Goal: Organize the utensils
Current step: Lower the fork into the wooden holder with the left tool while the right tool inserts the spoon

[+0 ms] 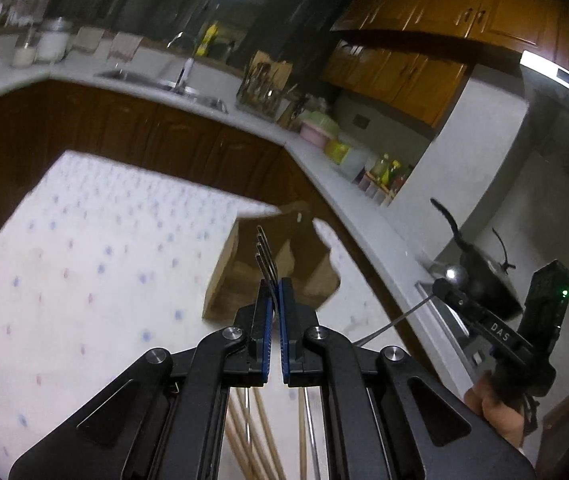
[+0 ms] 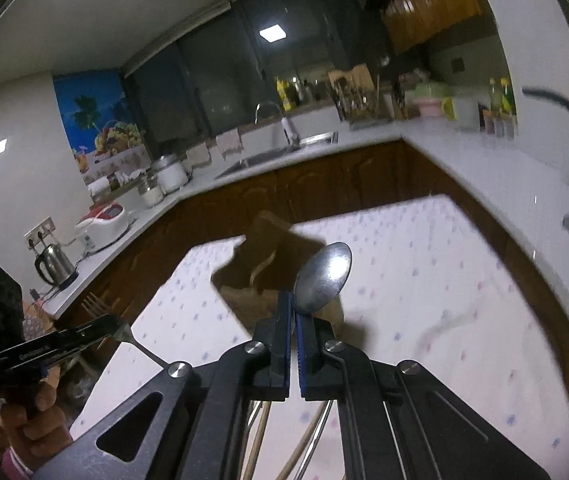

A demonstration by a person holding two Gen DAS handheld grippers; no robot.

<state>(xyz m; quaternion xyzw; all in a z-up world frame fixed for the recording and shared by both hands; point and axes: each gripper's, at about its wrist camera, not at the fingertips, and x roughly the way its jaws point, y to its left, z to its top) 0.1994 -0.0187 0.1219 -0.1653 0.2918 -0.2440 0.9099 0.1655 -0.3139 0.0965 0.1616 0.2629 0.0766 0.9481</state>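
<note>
L gripper (image 1: 275, 300) clamps fork (image 1: 265, 256), R gripper (image 2: 291, 312) clamps spoon (image 2: 324, 276) nr wooden holder (image 2: 260, 280)

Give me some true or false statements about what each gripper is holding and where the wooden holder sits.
1. The left gripper is clamped on a fork. True.
2. The right gripper holds a knife. False: it grips a spoon.
3. The wooden holder stands on the dotted tablecloth. True.
4. The spoon's bowl points down. False: it points up, away from the gripper.
</note>
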